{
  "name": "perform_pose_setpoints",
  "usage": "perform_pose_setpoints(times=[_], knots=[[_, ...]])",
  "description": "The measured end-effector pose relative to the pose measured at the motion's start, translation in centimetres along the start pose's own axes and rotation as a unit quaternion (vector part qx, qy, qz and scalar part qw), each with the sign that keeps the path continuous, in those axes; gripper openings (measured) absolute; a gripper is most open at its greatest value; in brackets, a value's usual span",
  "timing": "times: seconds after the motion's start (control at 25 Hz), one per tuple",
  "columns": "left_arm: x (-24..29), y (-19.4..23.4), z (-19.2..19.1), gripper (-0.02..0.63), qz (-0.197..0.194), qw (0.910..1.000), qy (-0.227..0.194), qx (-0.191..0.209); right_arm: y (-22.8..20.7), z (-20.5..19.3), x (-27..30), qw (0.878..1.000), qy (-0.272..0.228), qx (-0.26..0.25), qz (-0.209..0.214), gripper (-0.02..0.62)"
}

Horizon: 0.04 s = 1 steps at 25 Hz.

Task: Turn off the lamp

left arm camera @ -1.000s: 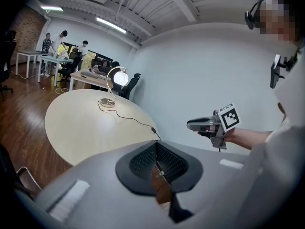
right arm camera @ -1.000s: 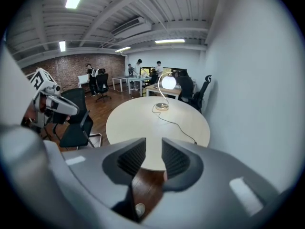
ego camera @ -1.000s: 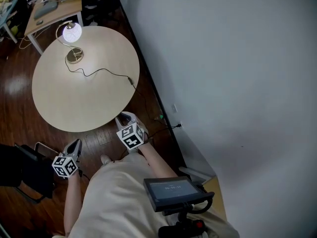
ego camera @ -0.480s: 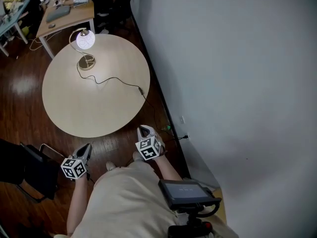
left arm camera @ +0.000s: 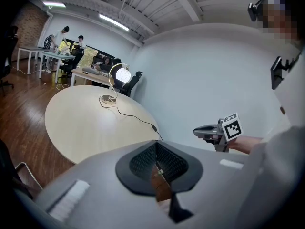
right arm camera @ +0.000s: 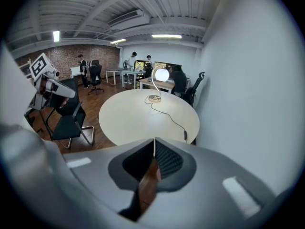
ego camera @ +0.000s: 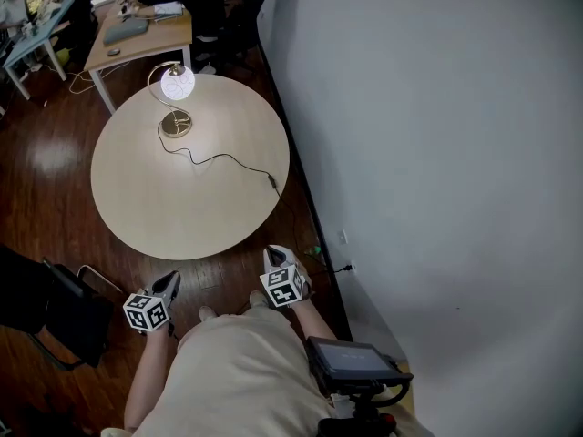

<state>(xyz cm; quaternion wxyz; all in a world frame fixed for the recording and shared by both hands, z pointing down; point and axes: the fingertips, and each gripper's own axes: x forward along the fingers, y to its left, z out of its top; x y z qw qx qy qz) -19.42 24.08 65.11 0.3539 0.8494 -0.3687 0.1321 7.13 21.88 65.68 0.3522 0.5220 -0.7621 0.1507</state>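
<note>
Left gripper [ego camera: 171, 282], right gripper [ego camera: 275, 253]: fingers [right arm camera: 167, 160] together.

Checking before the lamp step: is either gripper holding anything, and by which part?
Nothing is held: left gripper and right gripper are both shut and empty.

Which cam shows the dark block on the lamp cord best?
Head view: the dark block lies unobstructed, seen from above, near the round table's wall-side edge. The right gripper view shows the block small, at the table's near edge; the left gripper view likewise.
</note>
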Motion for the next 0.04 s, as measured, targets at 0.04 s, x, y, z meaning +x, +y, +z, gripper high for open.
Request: perform_pose_setpoints(times=[0.04], knots=[[-0.11,-0.04,-0.07,0.004,-0.001,1.0,0.001,-0.001,0.16,-0.06,-0.12,1.0,0.001,0.002,0.0,0.002]])
